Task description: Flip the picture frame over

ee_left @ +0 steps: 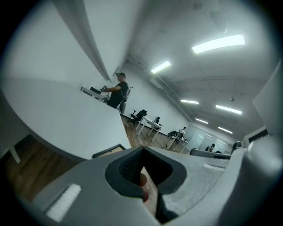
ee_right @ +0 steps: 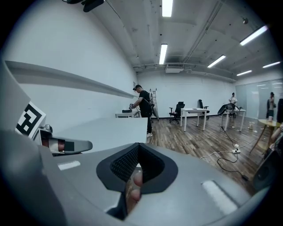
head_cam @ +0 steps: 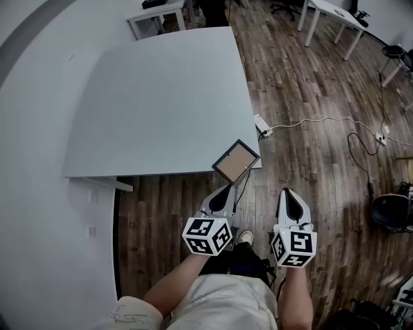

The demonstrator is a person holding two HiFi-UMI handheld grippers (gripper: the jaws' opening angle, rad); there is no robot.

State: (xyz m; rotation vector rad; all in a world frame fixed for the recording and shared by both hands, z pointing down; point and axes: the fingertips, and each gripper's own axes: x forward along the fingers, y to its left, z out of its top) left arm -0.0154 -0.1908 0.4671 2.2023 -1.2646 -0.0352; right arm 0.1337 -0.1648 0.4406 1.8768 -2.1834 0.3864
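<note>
The picture frame [head_cam: 236, 161], dark-rimmed with a tan panel facing up, lies flat on the near right corner of the white table [head_cam: 155, 103], turned like a diamond with one corner past the edge. My left gripper [head_cam: 226, 189] hovers just in front of and below that corner, shut with nothing in it. My right gripper [head_cam: 287, 192] hangs over the wood floor to the right, also shut and empty. In the left gripper view the frame [ee_left: 108, 150] shows just beyond the closed left gripper [ee_left: 142, 151]. The right gripper [ee_right: 138, 147] points along the table's right side.
A white power strip [head_cam: 262, 126] and its cable lie on the floor right of the table. A small white table [head_cam: 158, 16] stands behind, white desks [head_cam: 335, 13] at the far right. A person [ee_right: 143, 106] stands at the far end. A black object [head_cam: 390, 213] sits on the floor.
</note>
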